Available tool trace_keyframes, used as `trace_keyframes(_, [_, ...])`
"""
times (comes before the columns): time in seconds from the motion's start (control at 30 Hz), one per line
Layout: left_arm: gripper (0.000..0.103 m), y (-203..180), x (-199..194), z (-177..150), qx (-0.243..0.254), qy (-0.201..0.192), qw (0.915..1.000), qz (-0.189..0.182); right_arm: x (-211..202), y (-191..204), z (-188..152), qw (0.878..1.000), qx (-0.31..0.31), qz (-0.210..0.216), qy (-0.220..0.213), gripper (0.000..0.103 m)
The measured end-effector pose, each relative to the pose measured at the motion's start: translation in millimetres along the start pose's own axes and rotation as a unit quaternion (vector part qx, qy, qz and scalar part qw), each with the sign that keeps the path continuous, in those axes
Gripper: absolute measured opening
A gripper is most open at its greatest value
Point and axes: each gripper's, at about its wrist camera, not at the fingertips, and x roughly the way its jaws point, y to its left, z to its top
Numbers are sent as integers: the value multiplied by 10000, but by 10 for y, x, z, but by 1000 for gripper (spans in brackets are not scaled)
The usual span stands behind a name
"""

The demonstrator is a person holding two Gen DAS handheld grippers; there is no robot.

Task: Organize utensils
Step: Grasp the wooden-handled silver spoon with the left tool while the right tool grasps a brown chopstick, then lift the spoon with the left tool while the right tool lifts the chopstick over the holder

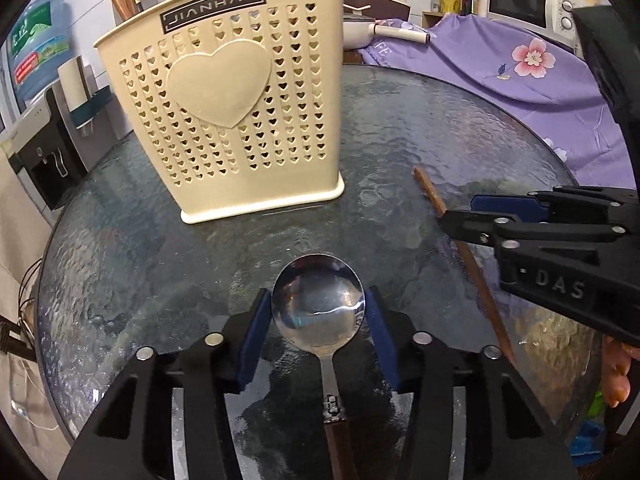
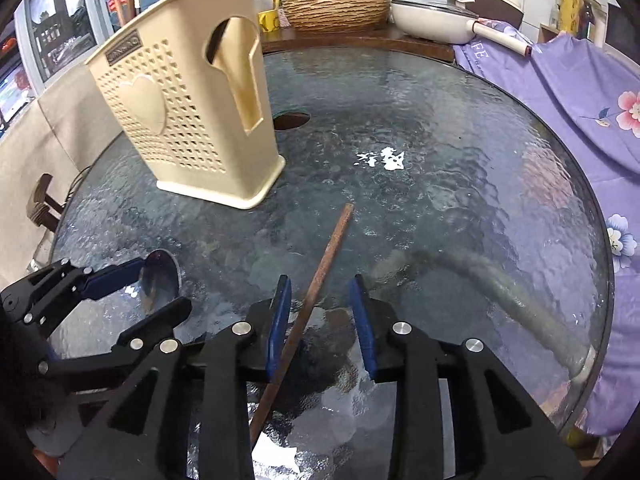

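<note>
Inside, the utensil holder (image 2: 192,120) cannot be seen.

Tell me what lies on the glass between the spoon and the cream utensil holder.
Nothing: in the left wrist view, bare glass table separates the spoon from the utensil holder.

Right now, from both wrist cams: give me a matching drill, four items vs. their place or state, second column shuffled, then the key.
Items
1. spoon
2. chopstick
3. utensil holder
4. pan

States
A. upright on the glass table, cream with heart-shaped holes
B. on the counter beyond the table
C. bowl between the open left gripper pads
D. flat on the glass, running between the open right gripper pads

Pairs: 1-C, 2-D, 3-A, 4-B
</note>
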Motion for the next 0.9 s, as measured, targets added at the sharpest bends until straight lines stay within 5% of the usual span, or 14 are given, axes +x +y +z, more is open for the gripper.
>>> trace_keyframes(0.27, [46,-22,43,64,-12,0,10000,-48,134,-18,140,9992,361,-80,148,32])
trace_keyframes(0.5, [46,33,26,59,-12,-34,9999,-132,280,153,275,9986,18,-506,184,31])
trace_keyframes(0.63, [46,89,-18,53,-28,-88,9998,-149,320,229,322,9983,-149,-499,244,12])
trace_keyframes(0.9, [46,189,-174,83,-106,-289,9992,-272,316,50,345,9994,161,-170,262,8])
